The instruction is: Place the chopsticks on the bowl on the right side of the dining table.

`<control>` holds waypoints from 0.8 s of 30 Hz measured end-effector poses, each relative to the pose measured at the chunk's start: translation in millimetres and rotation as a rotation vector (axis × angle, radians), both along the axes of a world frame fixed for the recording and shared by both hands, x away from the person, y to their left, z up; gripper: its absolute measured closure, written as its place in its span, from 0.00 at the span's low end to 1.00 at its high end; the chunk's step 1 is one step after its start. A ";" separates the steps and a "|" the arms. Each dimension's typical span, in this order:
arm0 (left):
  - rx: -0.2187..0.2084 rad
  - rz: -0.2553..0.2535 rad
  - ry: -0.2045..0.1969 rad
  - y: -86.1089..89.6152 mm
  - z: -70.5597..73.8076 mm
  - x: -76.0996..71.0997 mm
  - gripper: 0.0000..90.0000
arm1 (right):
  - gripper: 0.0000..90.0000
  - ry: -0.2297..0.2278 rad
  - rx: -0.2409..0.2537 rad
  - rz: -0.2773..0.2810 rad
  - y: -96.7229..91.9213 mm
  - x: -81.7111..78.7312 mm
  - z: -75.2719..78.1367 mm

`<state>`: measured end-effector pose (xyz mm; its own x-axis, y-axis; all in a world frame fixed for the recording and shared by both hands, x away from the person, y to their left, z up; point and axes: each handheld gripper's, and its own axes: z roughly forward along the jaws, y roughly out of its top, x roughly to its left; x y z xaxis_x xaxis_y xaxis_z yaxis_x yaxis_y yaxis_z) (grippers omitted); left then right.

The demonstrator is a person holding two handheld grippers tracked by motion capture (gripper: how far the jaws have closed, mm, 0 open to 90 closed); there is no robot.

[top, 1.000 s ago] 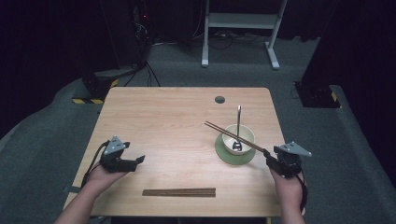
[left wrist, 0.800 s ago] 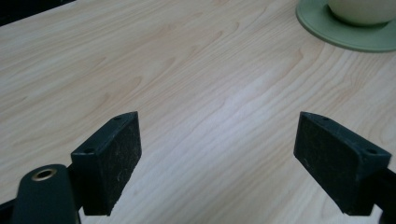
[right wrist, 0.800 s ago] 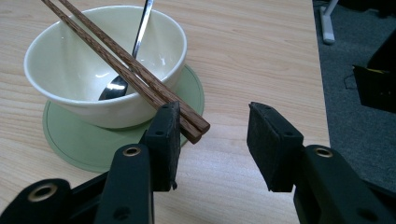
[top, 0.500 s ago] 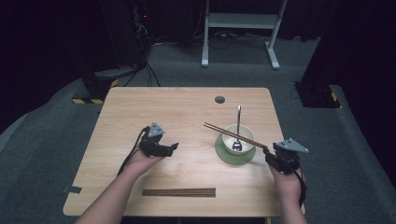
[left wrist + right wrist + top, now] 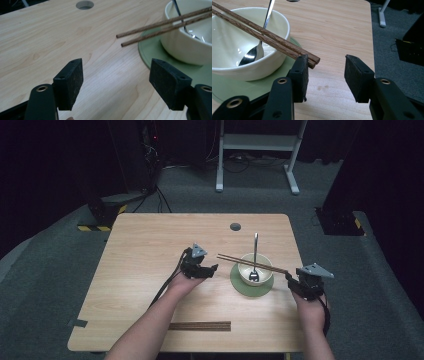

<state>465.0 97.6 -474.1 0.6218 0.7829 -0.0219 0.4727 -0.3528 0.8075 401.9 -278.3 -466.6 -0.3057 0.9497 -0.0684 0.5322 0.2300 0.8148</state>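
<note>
2 chopsticks (image 5: 250,262) lie across the bowl (image 5: 254,269). My left gripper (image 5: 214,268), empty, has just been closing, still near their left tips. My right gripper (image 5: 288,276) gapes empty at their right ends. Nudging could roll them off.

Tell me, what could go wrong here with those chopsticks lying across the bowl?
The chopsticks only rest across the rim of the bowl, ends overhanging. The left gripper, whose jaws have just been closing with nothing between them, nears their tips; a nudge might roll them off. The right gripper has one pad beside the other ends and may catch a single stick. The spoon leans in the bowl and could tip if bumped.
</note>
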 end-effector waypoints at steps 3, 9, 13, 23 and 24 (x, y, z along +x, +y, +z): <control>-0.020 -0.003 0.000 -6.7 1.3 4.2 0.35 | 0.60 -0.004 -0.012 0.018 2.9 -0.5 -0.3; -0.028 -0.015 0.011 -19.3 -1.1 7.4 0.41 | 0.63 0.007 -0.040 0.038 8.9 0.1 -4.4; -0.047 -0.003 0.006 -25.6 -5.3 8.2 0.40 | 0.65 0.024 -0.040 0.024 6.9 4.6 -8.7; -0.050 -0.014 -0.006 -32.1 -9.3 6.7 0.44 | 0.69 0.005 -0.037 0.030 8.1 10.6 -10.2; -0.055 -0.011 -0.008 -32.4 -9.3 6.7 0.44 | 0.69 0.007 -0.038 0.029 9.0 11.7 -9.7</control>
